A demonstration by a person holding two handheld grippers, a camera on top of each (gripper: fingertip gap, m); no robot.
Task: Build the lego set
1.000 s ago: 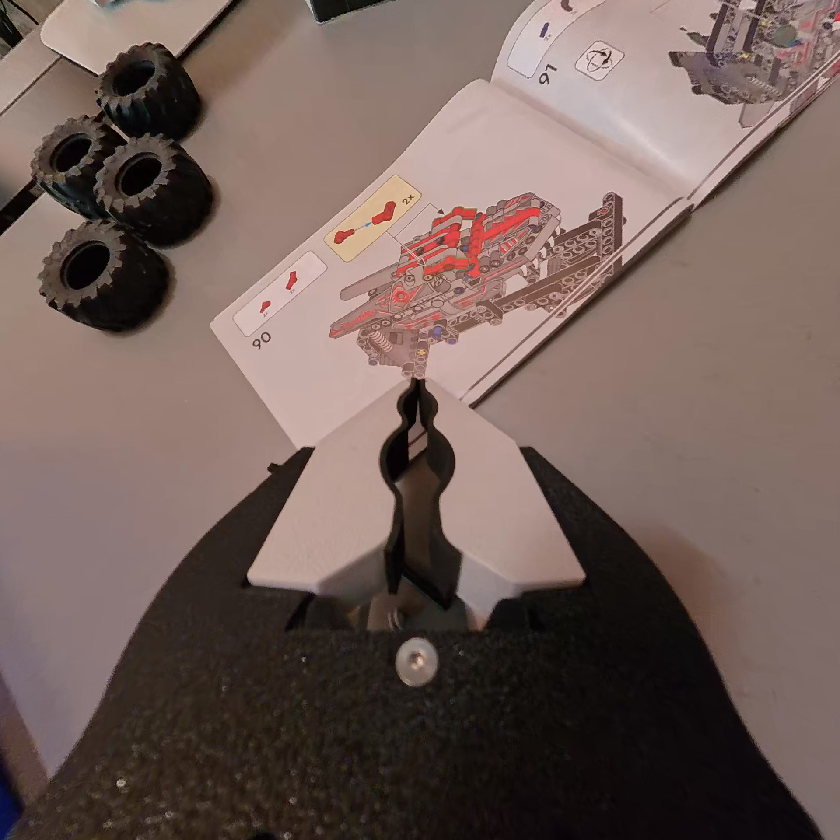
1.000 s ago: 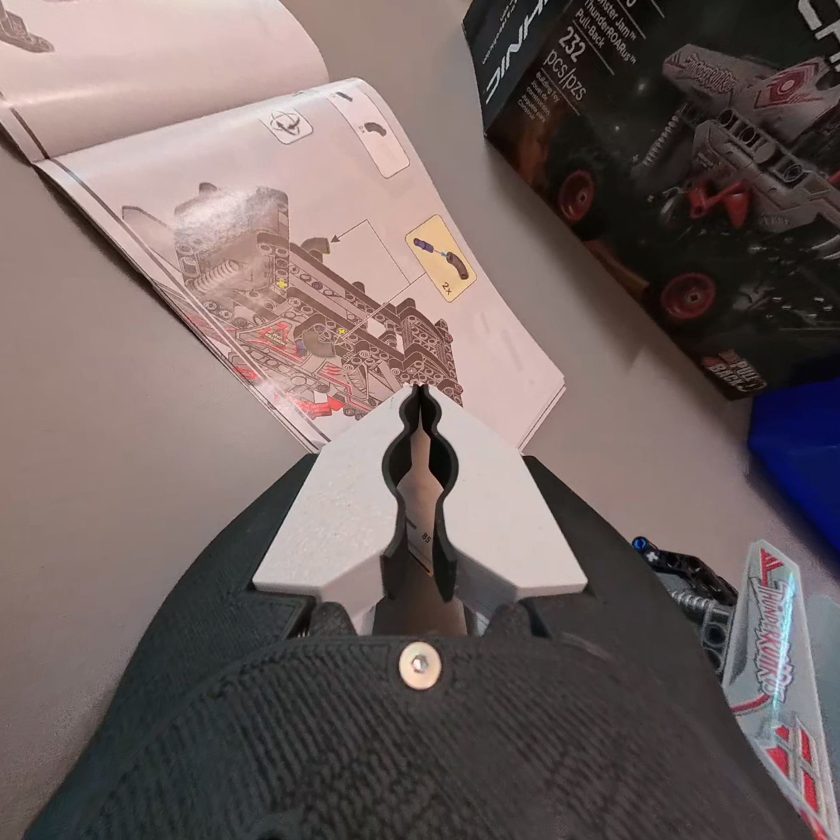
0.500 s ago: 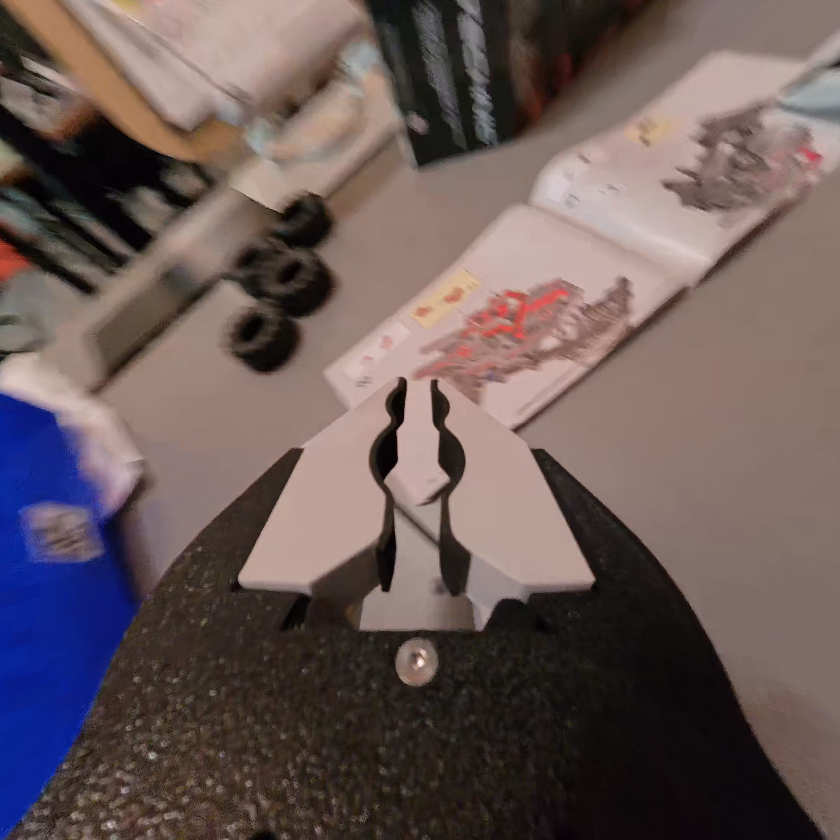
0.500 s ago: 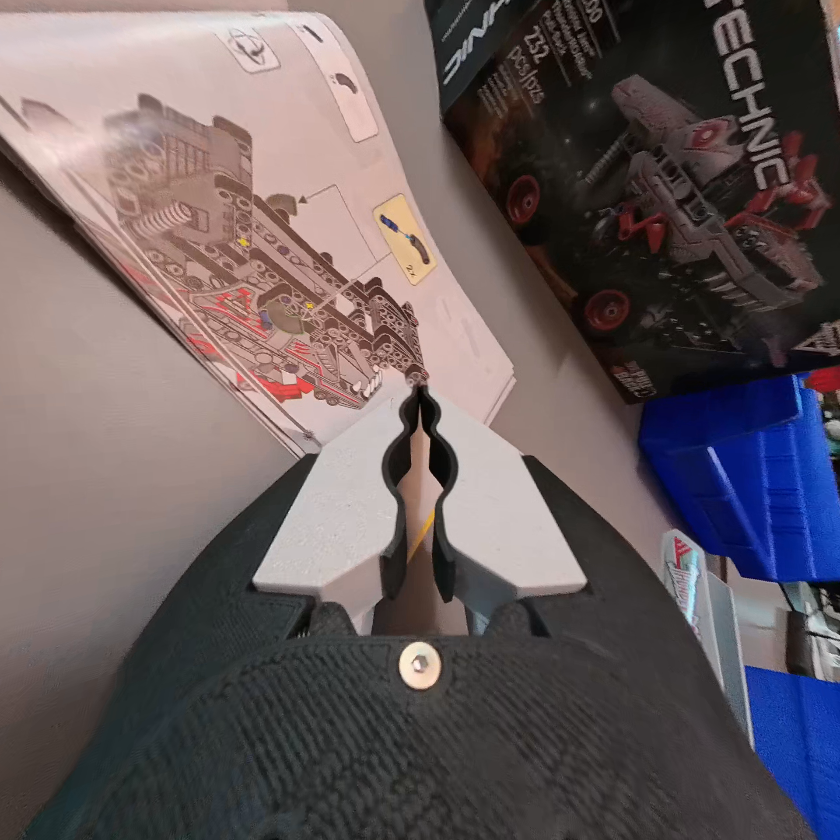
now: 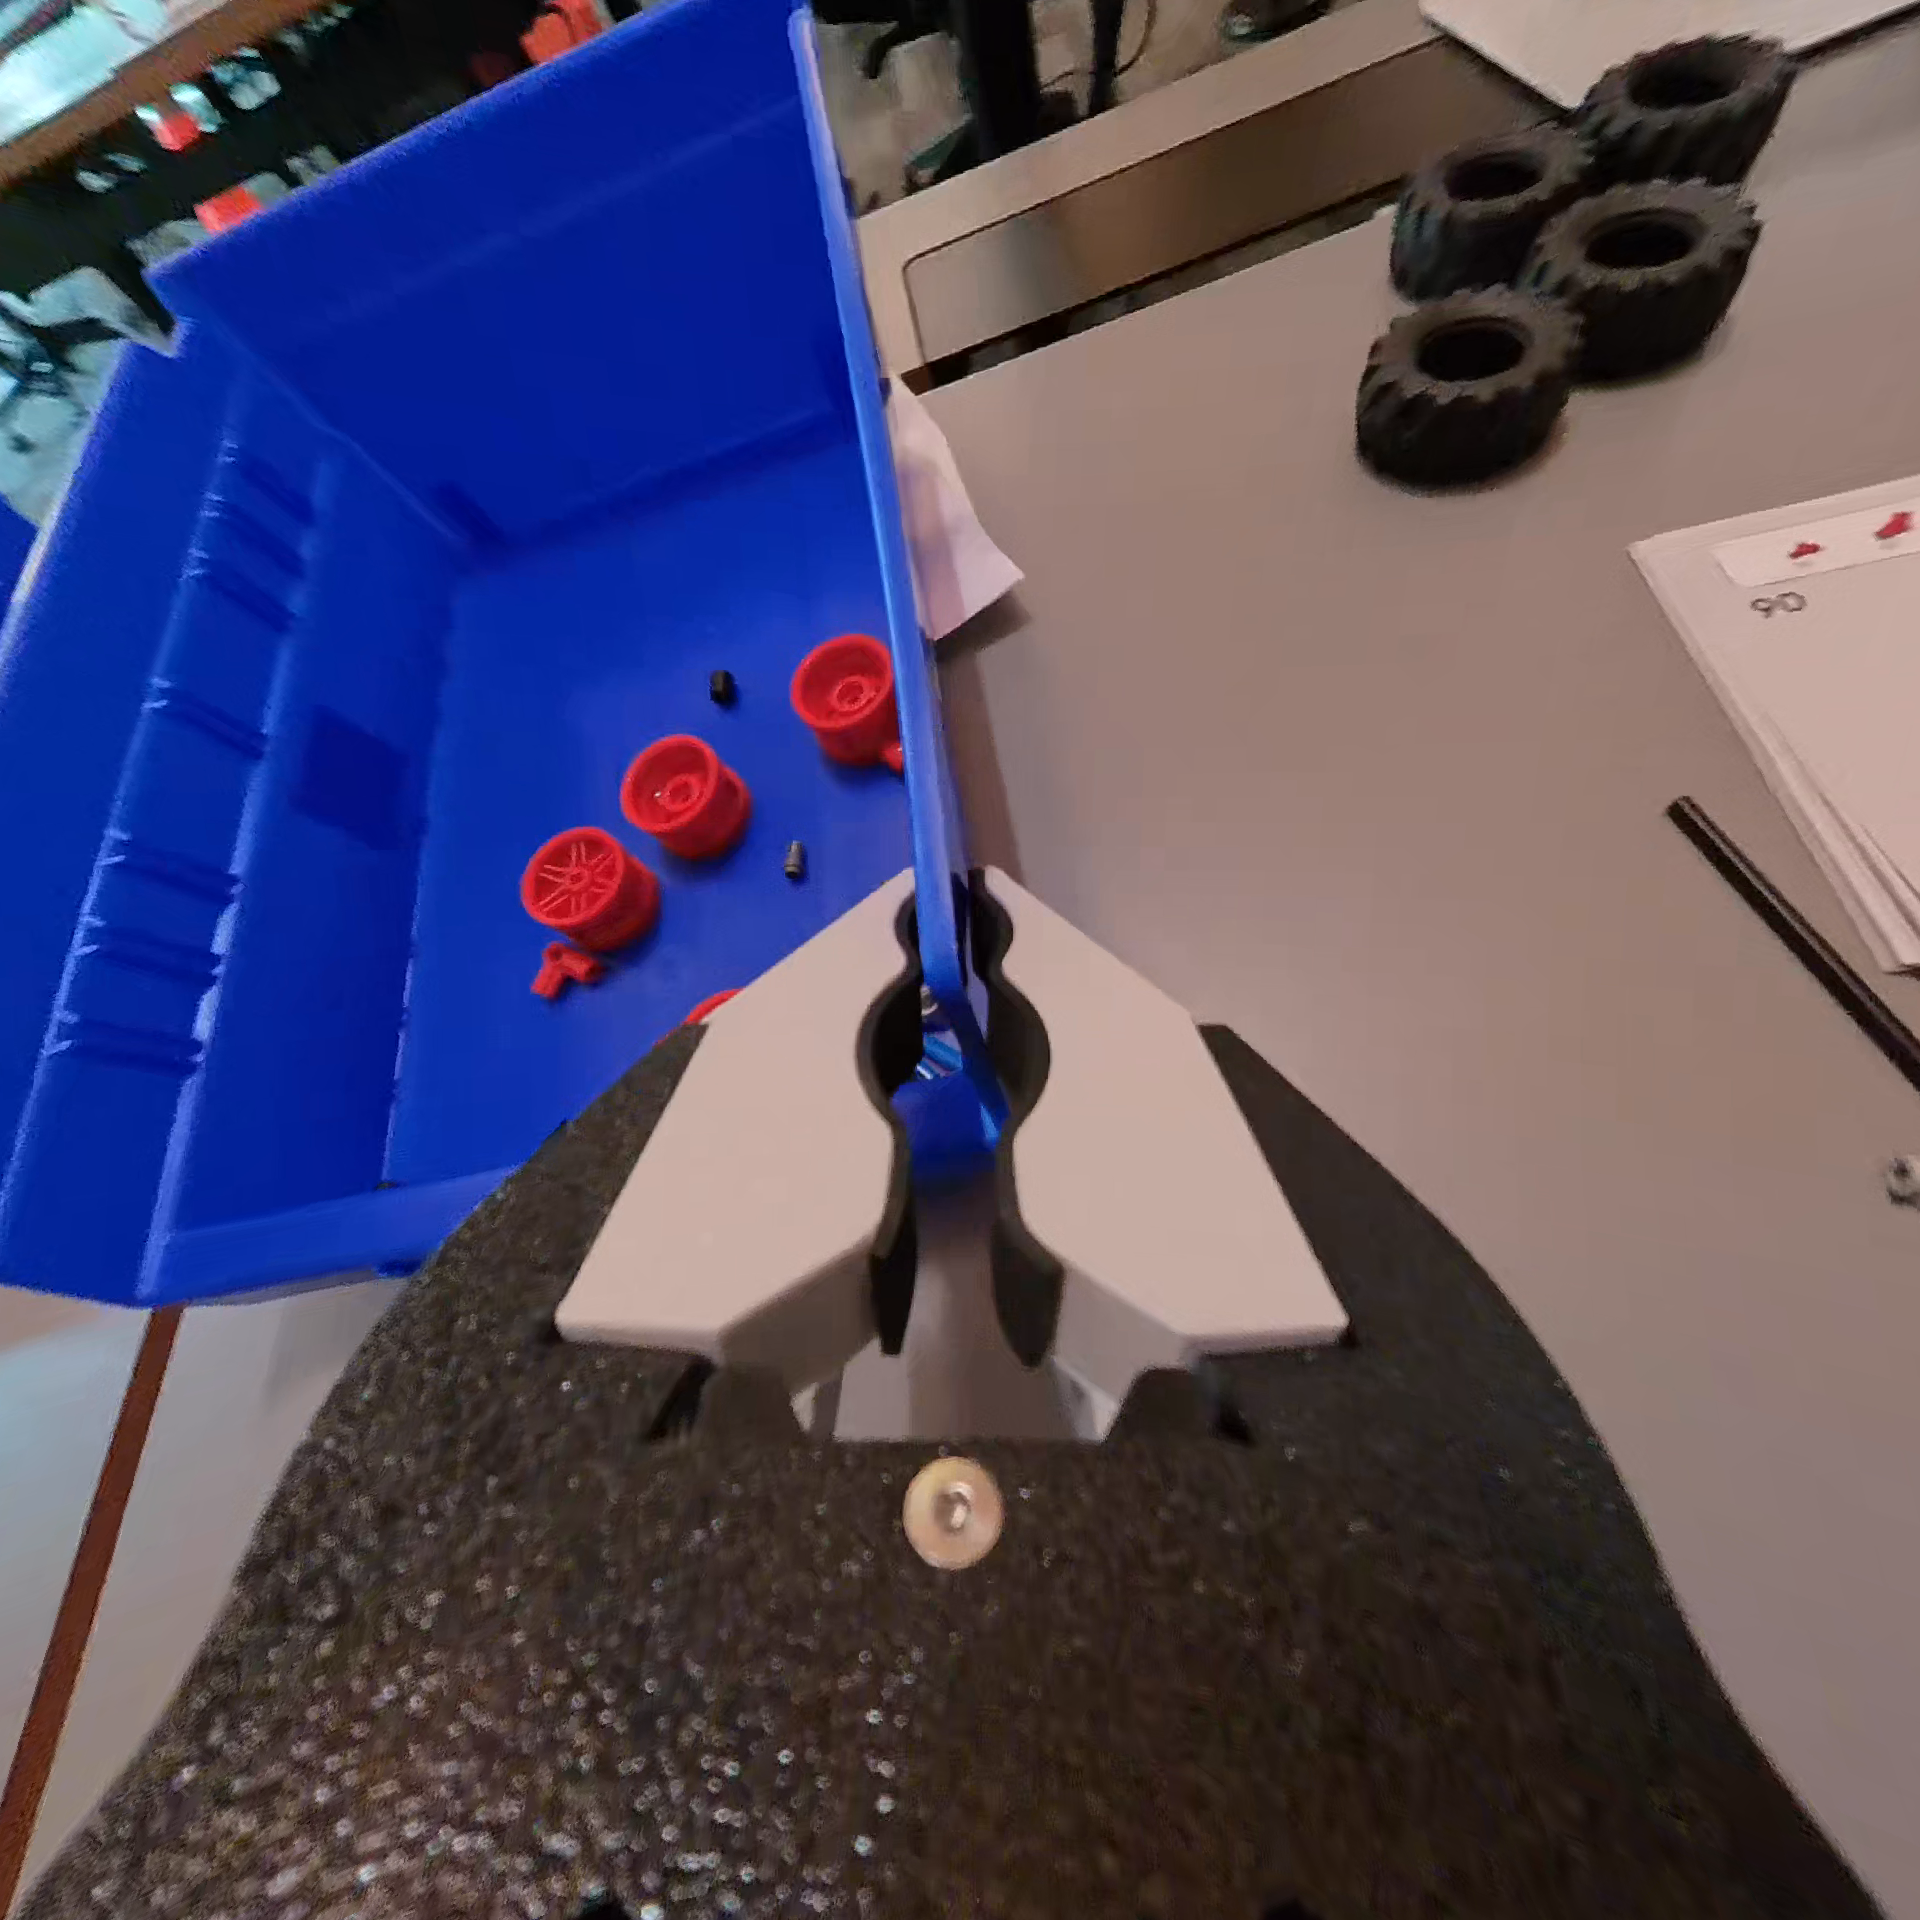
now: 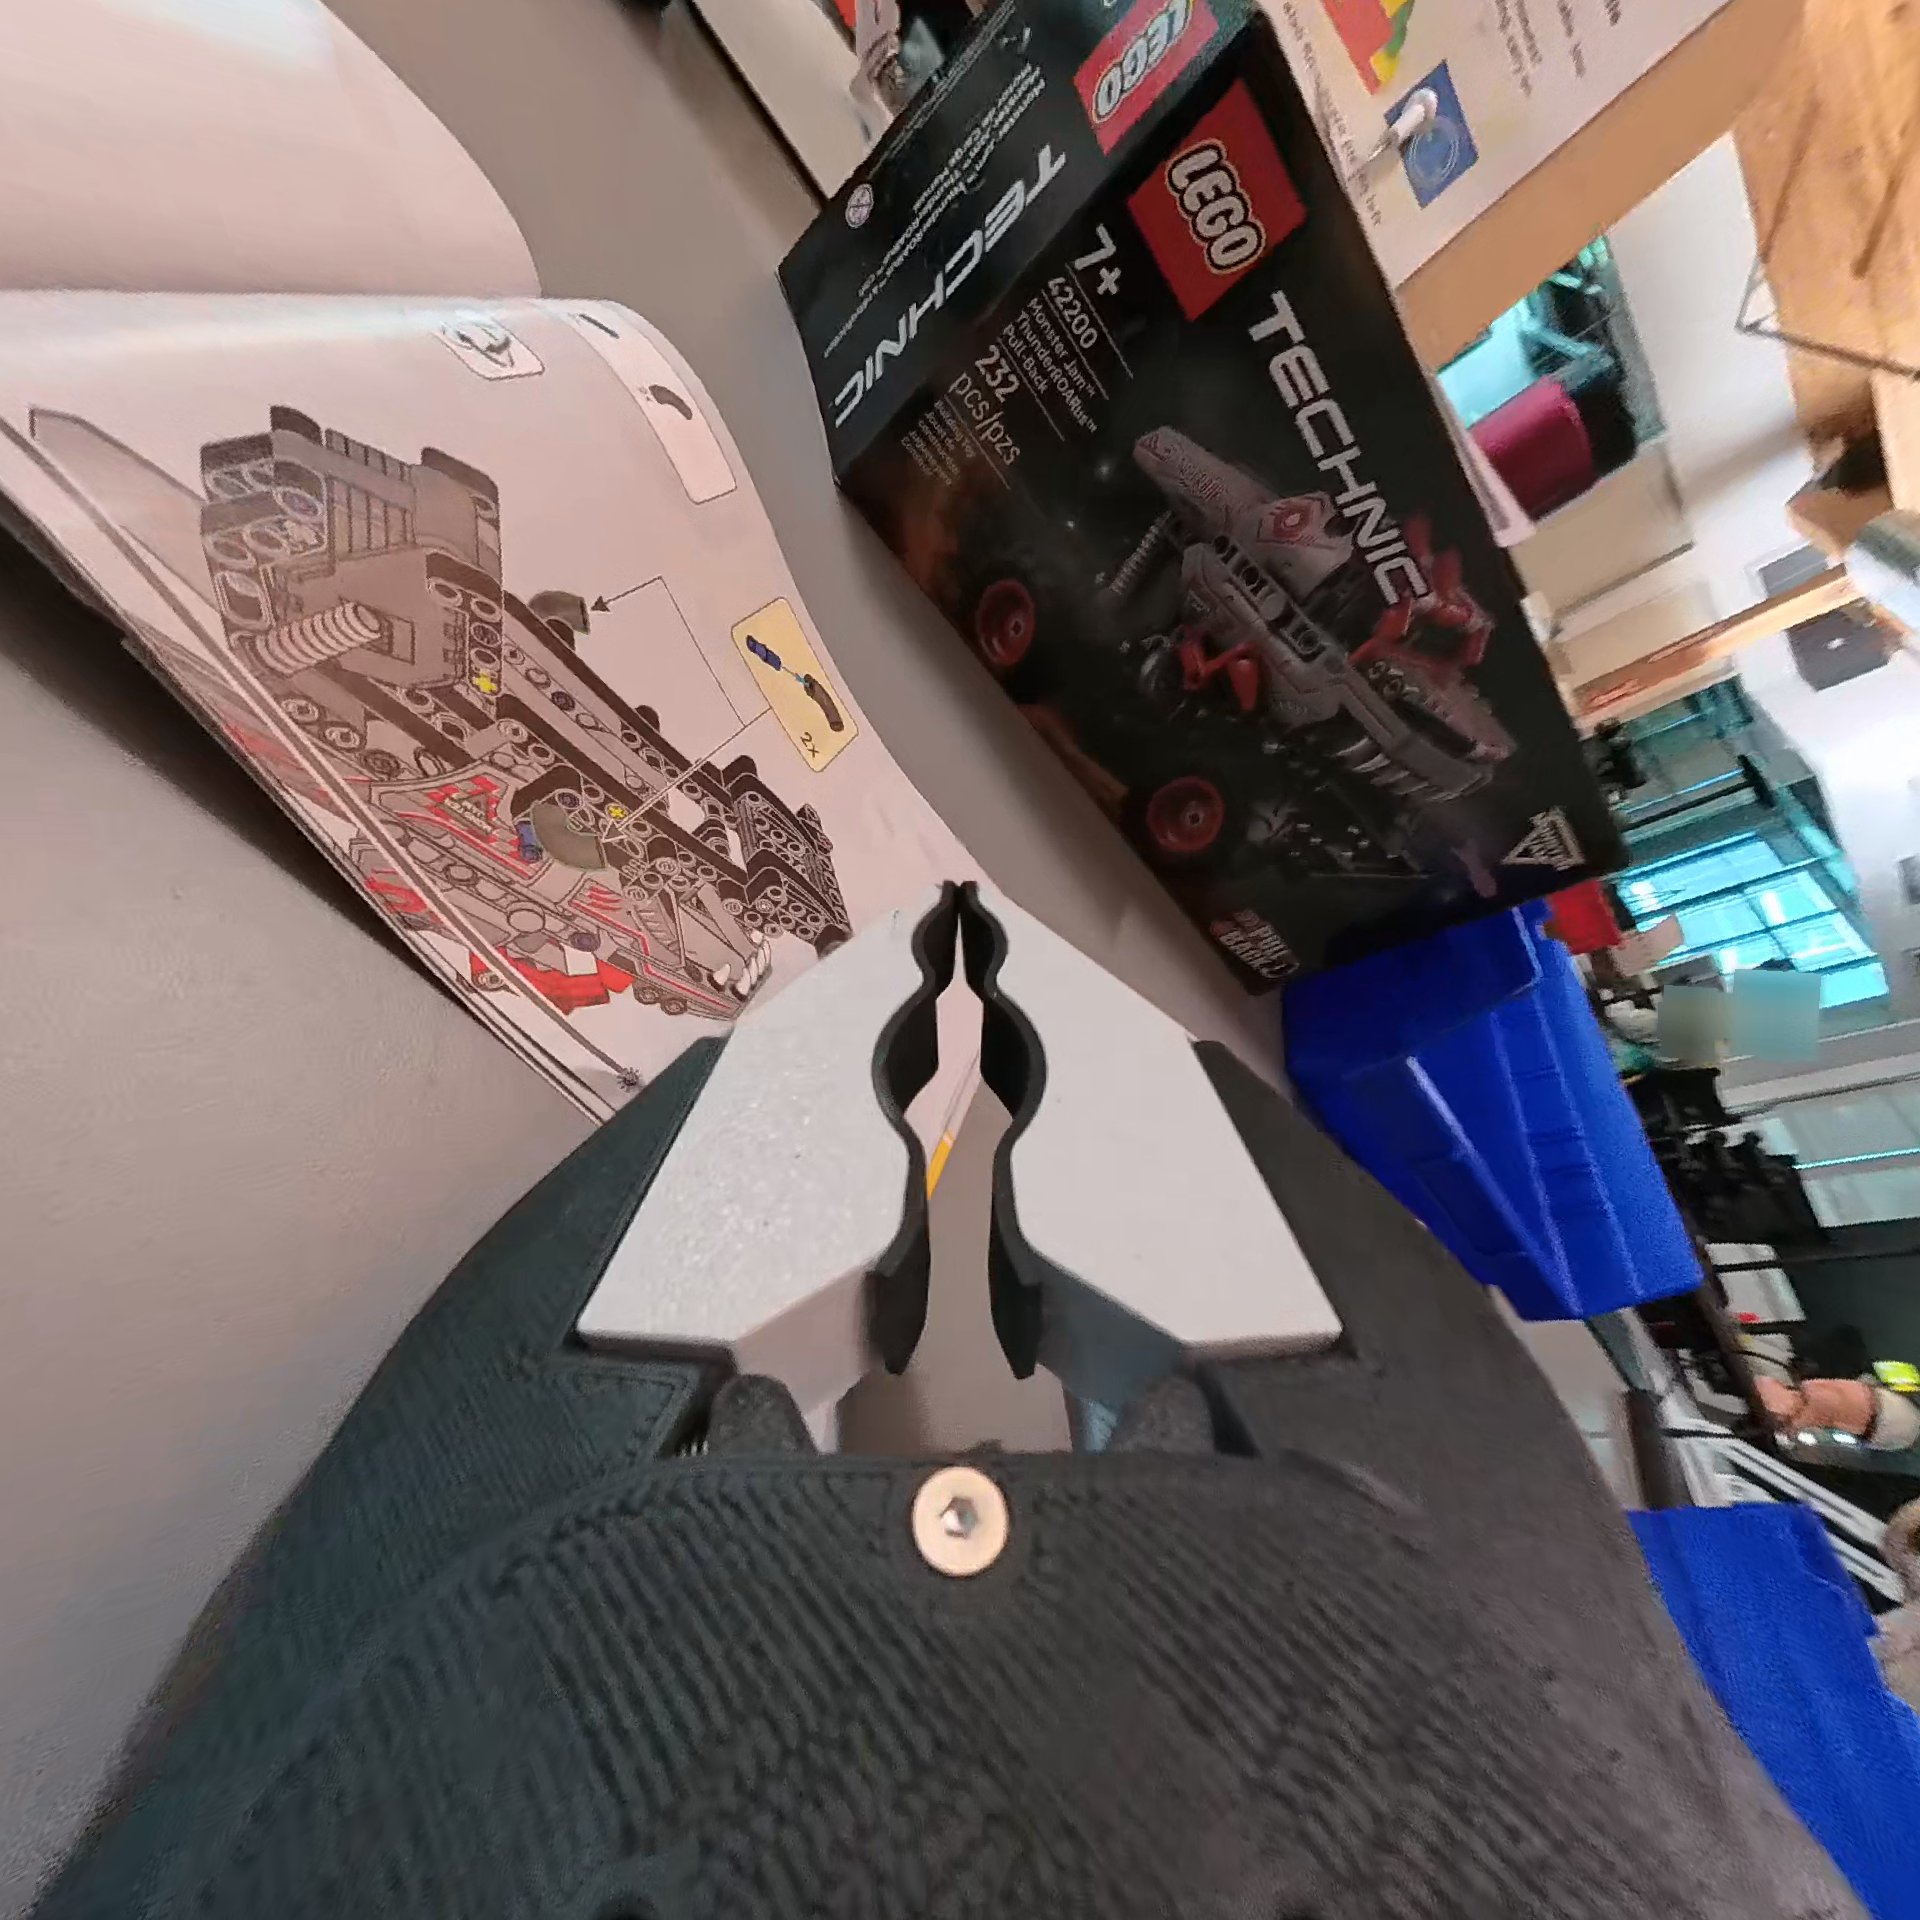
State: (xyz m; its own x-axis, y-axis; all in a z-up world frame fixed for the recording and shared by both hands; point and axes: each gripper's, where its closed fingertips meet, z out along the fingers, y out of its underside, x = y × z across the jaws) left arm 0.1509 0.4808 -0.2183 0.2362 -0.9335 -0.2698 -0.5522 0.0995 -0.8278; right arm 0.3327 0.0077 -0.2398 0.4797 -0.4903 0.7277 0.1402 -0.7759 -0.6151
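Four black tyres (image 5: 1558, 239) sit in a cluster at the upper right of the left wrist view. In the blue bin (image 5: 312, 623) at the left lie three whole red wheel hubs (image 5: 686, 795), with a fourth red piece partly hidden at the gripper's edge; two small dark pins (image 5: 721, 686); and one small red connector (image 5: 561, 968). One thin black axle (image 5: 1787, 935) lies at the right edge. The right wrist view holds one open instruction booklet (image 6: 416, 623), one set box (image 6: 1195, 520), and two more blue bins (image 6: 1486, 1122).

L gripper (image 5: 943, 902): pale grey wedge fingers w/ wavy black inner pads, showing on a speckled black body w/ one silver screw. R gripper (image 6: 958, 894): same grey fingers, black pads, dark ribbed body, one silver hex screw.
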